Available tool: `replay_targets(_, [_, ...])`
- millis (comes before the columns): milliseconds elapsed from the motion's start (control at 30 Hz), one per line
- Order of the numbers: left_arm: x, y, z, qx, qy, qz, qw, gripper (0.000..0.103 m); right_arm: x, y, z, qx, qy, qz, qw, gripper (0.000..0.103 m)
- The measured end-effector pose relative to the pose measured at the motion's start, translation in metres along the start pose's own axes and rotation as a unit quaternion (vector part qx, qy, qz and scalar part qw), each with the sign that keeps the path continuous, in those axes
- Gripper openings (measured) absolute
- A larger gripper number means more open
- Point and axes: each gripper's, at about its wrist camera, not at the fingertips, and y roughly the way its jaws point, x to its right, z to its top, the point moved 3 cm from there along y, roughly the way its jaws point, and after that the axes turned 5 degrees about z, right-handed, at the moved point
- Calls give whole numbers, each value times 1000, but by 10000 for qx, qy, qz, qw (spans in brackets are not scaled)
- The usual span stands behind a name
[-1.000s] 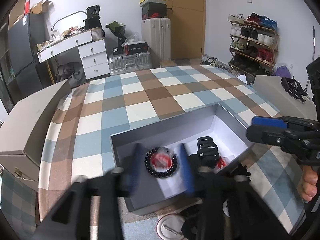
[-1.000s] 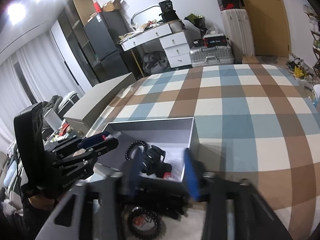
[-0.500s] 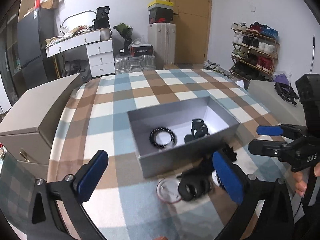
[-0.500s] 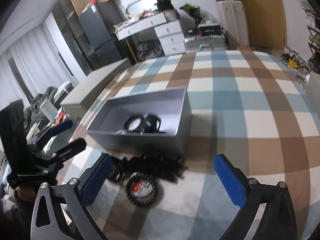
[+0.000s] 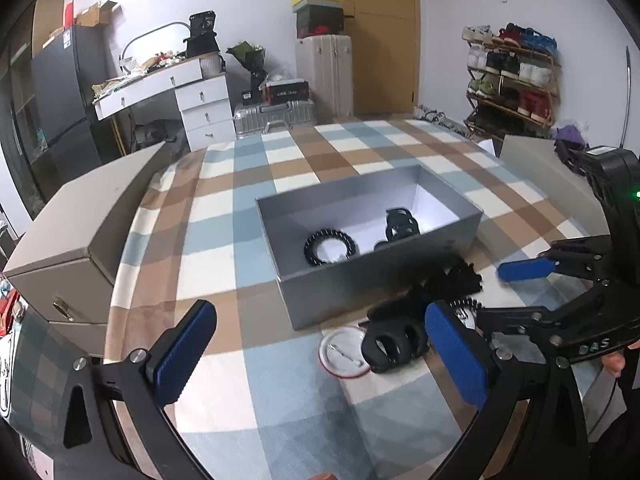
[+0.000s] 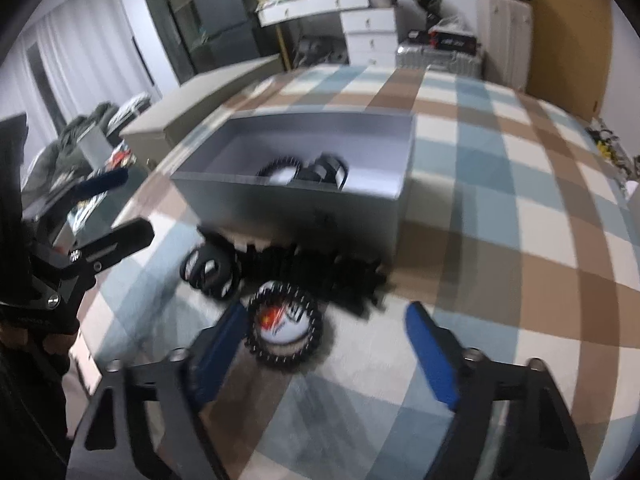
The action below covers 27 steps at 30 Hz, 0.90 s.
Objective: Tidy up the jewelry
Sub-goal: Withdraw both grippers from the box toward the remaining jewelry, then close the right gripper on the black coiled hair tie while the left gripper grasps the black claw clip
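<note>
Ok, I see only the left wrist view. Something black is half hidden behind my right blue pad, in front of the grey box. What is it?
Observer: The right wrist view shows a black beaded bracelet lying around a round white badge with a red print.
Operator: Are the right tongs on it?
Observer: No. The right tongs are open, and the bracelet lies close to one blue pad, not centred between the two.
Operator: Does anything touch the bracelet?
Observer: A pile of black hair clips lies just behind it, before the grey cardboard box. The view is blurred, so I cannot tell about contact.
</note>
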Motion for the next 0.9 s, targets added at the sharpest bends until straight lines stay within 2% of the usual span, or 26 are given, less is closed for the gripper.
replay_targets(133, [-2,0,-13,-167,-166,-101,9997,102,-2,4,-3,-76,-72,91,9999,46])
replay_targets(267, [-1,1,-20,-208,-113,-118,9997,102,-4,8,-6,-152,-75,119,9998,34])
replay_targets(467, [-2,2,-22,-249,-153,-157,9995,102,-11,11,-7,-165,-135,192,9996,32])
replay_targets(600, [-2,2,-24,-258,-141,-118,9995,102,-11,12,-6,-171,-128,198,9996,25])
replay_targets(900, [2,7,-27,-351,-96,-135,9992,102,-12,12,-6,-148,-123,171,9997,25])
